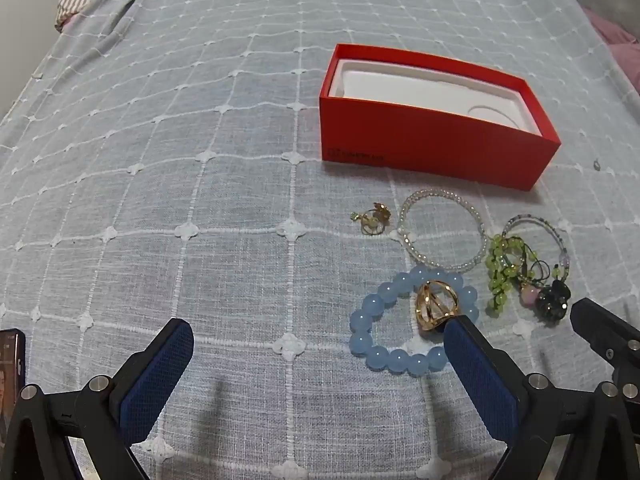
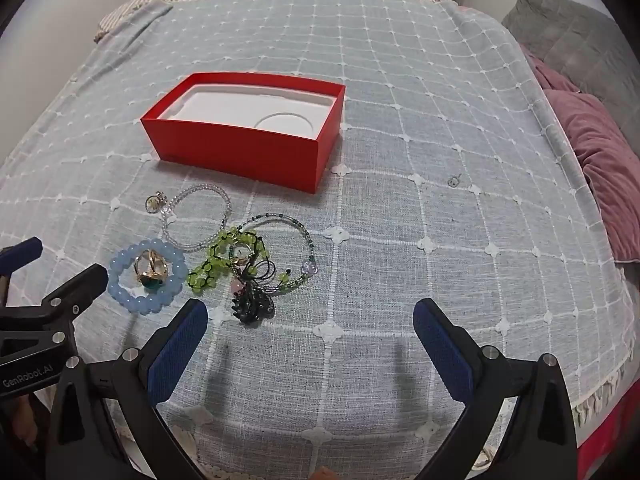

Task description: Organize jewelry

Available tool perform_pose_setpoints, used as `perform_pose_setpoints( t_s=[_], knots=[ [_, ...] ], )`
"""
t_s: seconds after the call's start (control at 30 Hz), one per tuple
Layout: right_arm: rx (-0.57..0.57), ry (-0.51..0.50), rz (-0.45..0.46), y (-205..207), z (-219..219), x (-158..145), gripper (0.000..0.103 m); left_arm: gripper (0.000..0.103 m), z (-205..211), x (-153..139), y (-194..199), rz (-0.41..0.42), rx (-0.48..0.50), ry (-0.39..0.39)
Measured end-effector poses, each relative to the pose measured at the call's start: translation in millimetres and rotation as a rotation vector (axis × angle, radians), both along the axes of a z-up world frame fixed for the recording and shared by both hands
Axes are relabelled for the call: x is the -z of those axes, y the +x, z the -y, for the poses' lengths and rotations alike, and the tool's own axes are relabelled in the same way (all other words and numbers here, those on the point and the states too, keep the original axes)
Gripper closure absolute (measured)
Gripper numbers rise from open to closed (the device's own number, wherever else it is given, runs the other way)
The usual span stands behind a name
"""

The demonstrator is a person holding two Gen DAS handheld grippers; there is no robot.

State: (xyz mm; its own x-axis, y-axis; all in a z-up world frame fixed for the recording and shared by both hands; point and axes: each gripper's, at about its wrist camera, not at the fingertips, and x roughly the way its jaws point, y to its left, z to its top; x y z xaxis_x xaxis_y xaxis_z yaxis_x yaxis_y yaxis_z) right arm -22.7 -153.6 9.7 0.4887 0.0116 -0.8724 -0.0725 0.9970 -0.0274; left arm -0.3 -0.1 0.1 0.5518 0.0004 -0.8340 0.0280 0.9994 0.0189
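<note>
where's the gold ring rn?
The gold ring lies inside the loop of the blue bead bracelet on the bedspread, nearer the camera than the red box, left of the green beads.

Beside the matt red cardboard box (image 2: 244,156), a glossy pale-blue bead bracelet (image 2: 148,278) ringed shiny gold metal rings (image 2: 150,270) on woven grey-blue cloth (image 2: 400,220).

Both wrist cameras are looking steeply down over a bed's blue bedspread (image 1: 200,200), the left view sitting nearer; both are sharing the red box (image 2: 240,152) and the jewelry cluster (image 1: 460,280).
</note>
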Motion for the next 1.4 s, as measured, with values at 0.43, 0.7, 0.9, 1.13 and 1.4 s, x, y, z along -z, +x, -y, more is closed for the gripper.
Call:
perform_pose_setpoints(
  t_s=[0.43, 0.7, 0.9, 1.13, 1.4],
  knots=[
    [-0.002, -0.001, -0.001, -0.5, -1.1, 0.8, 0.000, 0.000, -0.2, -0.2, -0.5, -0.001, -0.002, -0.002],
    [-0.003, -0.002, -0.002, -0.6, -1.6, 1.6, 0.000, 0.000, -0.2, 0.0, -0.2, 0.000, -0.001, -0.003],
    [-0.002, -0.002, -0.001, -0.5, -1.9, 1.6, 0.000, 0.000, -0.2, -0.2, -0.4, -0.001, -0.001, 0.000],
    [-0.003, -0.003, -0.003, -0.2, -2.1, 1.8, 0.000, 0.000, -0.2, 0.1, -0.3, -0.001, 0.000, -0.002],
    [-0.002, -0.004, -0.003, -0.2, -2.5, 2.5, 0.000, 0.000, 0.0, -0.3, -1.1, 0.001, 0.001, -0.002]
  ],
)
